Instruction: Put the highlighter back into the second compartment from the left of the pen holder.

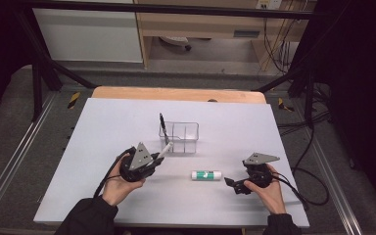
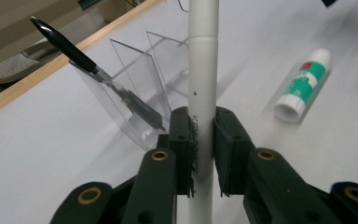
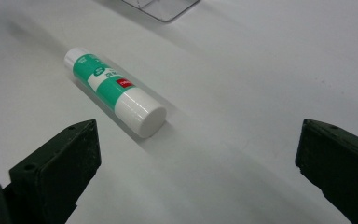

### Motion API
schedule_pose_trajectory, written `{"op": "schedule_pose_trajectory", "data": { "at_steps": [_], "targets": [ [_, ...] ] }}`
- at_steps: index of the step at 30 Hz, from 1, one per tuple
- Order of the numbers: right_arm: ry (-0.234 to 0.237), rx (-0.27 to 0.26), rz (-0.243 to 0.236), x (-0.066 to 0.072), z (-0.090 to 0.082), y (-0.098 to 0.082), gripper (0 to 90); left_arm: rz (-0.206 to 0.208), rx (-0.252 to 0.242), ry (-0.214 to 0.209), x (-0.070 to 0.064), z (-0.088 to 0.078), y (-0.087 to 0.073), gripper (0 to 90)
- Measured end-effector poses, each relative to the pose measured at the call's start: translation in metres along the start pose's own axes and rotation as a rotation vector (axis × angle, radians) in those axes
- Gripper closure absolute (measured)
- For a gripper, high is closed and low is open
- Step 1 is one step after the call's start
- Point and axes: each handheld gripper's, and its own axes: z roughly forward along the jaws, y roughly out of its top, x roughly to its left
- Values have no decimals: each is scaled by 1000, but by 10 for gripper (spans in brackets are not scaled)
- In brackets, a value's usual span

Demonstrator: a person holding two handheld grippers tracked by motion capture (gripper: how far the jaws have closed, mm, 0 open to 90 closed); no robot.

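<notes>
My left gripper [image 1: 157, 157] is shut on a white pen [image 1: 163, 151], which points up and away toward a clear divided organizer [image 1: 181, 137]. In the left gripper view the white pen [image 2: 203, 70] is pinched between the two pads of the left gripper [image 2: 201, 140]. A black pen [image 1: 163, 126] leans in the organizer's left compartment. A green-and-white glue stick [image 1: 206, 175] lies on its side on the table. My right gripper [image 1: 231, 183] sits just right of it, open with nothing between its fingers. In the right gripper view the glue stick [image 3: 114, 88] lies ahead and to the left of the right gripper [image 3: 200, 154].
The white table [image 1: 117, 122] has a wooden strip along its far edge. Black frame legs and cables stand on the floor on both sides. The organizer [image 2: 135, 79] holds the black pen [image 2: 84, 60], and the glue stick [image 2: 305, 84] lies to its right.
</notes>
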Motion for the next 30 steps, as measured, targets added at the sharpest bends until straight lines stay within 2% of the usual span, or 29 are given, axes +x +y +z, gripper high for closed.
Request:
{"op": "schedule_pose_trajectory", "data": {
  "at_steps": [5,12,20,30],
  "targets": [
    [-6,18,8,-3,-1,-6,8,-50,-29,18,7,-1,12,779],
    [-19,13,8,-6,-3,-11,8,-112,-76,30,14,2,33,779],
    [-20,18,7,-6,-3,-12,8,-145,-102,37,18,12,54,779],
    [-18,21,1,-7,-3,-12,8,-186,-118,43,24,27,73,779]
  ]
}}
